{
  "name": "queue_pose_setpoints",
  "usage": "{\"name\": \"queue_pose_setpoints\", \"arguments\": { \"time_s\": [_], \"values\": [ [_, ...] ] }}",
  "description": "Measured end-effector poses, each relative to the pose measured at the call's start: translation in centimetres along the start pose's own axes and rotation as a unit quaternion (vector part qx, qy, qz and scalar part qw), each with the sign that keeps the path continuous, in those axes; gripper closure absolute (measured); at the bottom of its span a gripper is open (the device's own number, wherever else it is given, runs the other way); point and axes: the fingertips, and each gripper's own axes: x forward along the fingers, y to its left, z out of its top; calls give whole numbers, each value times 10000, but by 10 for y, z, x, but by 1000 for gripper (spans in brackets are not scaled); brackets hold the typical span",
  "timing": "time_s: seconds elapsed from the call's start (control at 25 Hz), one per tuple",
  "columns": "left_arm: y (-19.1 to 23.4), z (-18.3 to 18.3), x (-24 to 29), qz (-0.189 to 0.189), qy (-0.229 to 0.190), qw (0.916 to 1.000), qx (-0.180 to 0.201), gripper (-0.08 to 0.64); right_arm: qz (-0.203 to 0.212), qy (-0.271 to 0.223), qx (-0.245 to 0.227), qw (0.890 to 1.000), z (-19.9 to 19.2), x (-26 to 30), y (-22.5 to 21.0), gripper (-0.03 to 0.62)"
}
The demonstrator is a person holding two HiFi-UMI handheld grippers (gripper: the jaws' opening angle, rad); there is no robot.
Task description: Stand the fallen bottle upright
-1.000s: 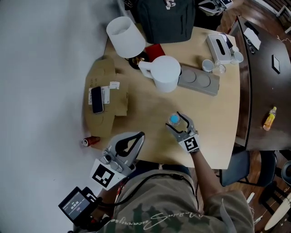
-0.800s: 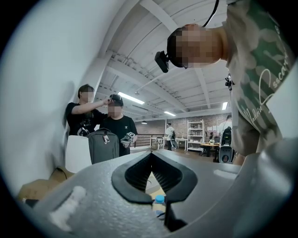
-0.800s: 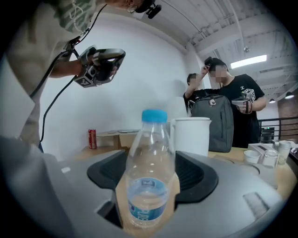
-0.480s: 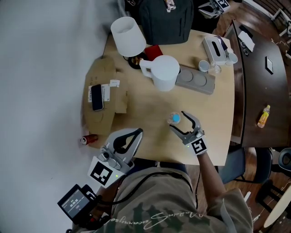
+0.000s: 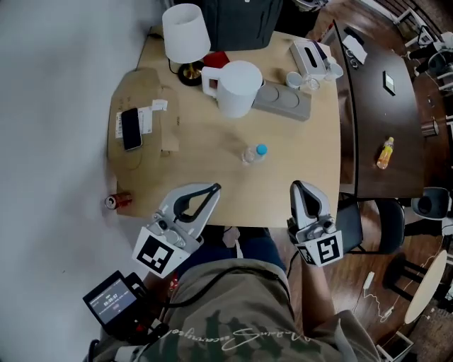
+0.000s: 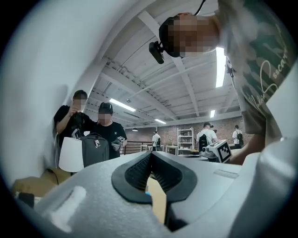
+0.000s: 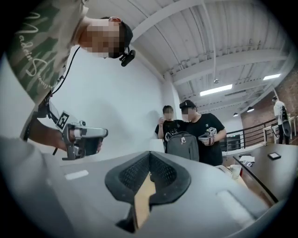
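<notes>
A small clear bottle with a blue cap stands alone on the pale wooden table, near its middle. It looks upright, seen from above. My right gripper hangs past the table's near edge, well apart from the bottle, its jaws shut and empty. My left gripper hovers over the near edge at the left, also shut on nothing. In the left gripper view the left gripper points level across the table. In the right gripper view the right gripper points level, with the left gripper off to its left.
A white jug, a white lamp, a grey power strip, a tissue box and a dark backpack stand at the far side. Cardboard with a phone lies left. A red can is on the floor. Two people stand beyond the table.
My right gripper let go of the bottle, drew back past the table's near edge and shut. The bottle stays standing alone. My left gripper shifted slightly.
</notes>
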Motion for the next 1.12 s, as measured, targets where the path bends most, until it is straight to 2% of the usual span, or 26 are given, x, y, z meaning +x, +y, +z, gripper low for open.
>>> {"name": "queue_pose_setpoints", "arguments": {
  "time_s": [0.08,0.16,0.28,0.44,0.56,0.68,0.76,0.88,1.12],
  "values": [
    [-11,2,-7,-24,-70,10000,-63,558,13,7,-57,10000,7,-11,18,589],
    [-33,10,-14,-38,-115,9999,37,558,128,47,-332,9994,16,-31,37,588],
    [-69,18,-24,201,-176,9995,173,558,370,-85,-656,9971,30,-67,43,589],
    [-123,12,-44,805,-117,9963,271,558,631,-278,-394,9968,32,-126,40,589],
    [-175,7,-47,1053,-111,9939,298,558,697,-108,-287,9971,31,-183,44,588],
    [-228,9,-57,1230,-97,9920,270,558,975,52,-198,9950,34,-235,73,589],
    [-258,12,-61,1269,-73,9914,325,558,1055,21,-102,9944,34,-261,84,588],
    [-295,17,-62,1187,-120,9923,337,558,953,51,7,9954,31,-284,87,589],
    [-324,28,-83,1088,-164,9931,397,558,1185,-226,129,9926,48,-304,120,589]
  ]
}}
